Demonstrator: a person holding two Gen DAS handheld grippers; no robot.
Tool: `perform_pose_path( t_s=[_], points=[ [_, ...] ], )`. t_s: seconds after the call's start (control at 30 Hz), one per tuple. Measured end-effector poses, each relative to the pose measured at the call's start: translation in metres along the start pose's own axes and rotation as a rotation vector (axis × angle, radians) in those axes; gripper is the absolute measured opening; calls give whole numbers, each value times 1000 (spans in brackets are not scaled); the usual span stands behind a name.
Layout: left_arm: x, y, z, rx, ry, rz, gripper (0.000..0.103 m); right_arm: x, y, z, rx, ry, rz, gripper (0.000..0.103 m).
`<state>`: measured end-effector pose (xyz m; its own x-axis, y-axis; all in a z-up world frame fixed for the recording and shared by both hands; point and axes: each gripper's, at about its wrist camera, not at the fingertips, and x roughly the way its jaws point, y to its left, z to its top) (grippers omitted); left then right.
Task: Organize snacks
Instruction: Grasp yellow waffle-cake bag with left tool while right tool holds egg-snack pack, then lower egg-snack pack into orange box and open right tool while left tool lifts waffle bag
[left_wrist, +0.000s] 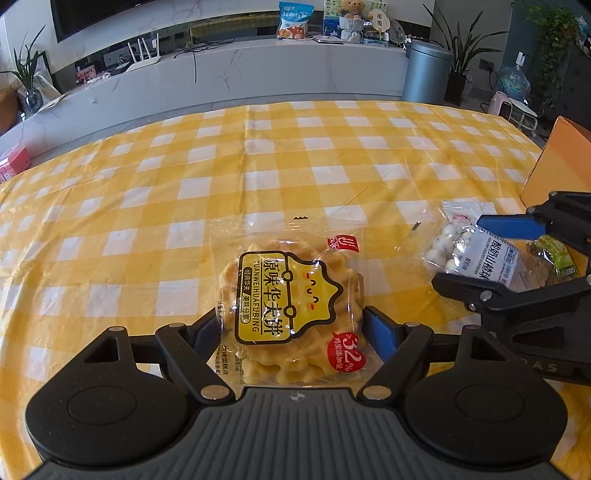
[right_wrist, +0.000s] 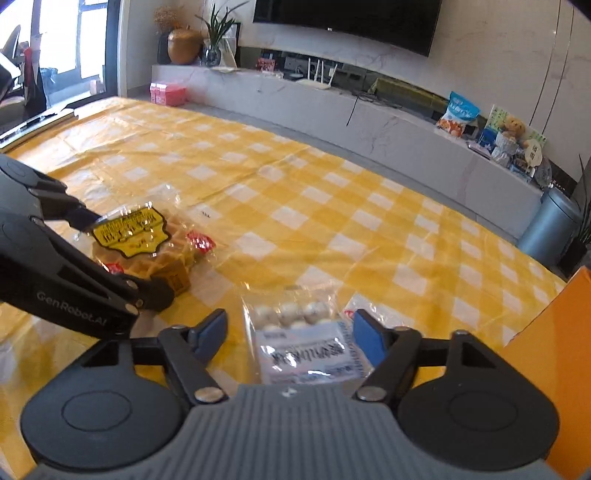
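- Left wrist view: the waffle pack (left_wrist: 291, 306) is seen lying on the yellow checked tablecloth (left_wrist: 184, 177), between the blue pads of the left gripper (left_wrist: 291, 328). Both pads are set against the wrapper's sides, so the pack is gripped.
- Beyond the pack a wide stretch of cloth is left bare up to the table's far edge.
- At the right, the right gripper (left_wrist: 476, 251) is seen straddling the bag of white balls (left_wrist: 480, 251), near an orange box (left_wrist: 557, 162).
- Right wrist view: the bag of white balls (right_wrist: 306, 339) is blurred; a gap is visible beside the left pad, so no grip is shown.
- The orange box (right_wrist: 554, 332) is found close on the right.
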<state>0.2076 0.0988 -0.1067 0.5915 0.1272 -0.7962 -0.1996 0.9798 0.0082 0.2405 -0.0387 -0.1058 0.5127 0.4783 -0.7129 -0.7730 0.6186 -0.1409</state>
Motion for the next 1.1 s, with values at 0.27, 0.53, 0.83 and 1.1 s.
perform_pose_path(
  t_s=[0.27, 0.53, 0.83, 1.1],
  points=[
    [-1, 0, -1, -11, -1, -3, 92, 0, 11, -1, -43, 12, -47, 53],
    [-5, 11, -4, -122, -57, -19, 87, -25, 3, 8, 39, -80, -58, 54],
    [-21, 36, 2, -304, -137, -144, 86, -43, 3, 9, 64, -118, -59, 54],
    [-54, 36, 9, -320, -231, -159, 86, -70, 8, 11, 88, -179, -69, 54]
  ],
)
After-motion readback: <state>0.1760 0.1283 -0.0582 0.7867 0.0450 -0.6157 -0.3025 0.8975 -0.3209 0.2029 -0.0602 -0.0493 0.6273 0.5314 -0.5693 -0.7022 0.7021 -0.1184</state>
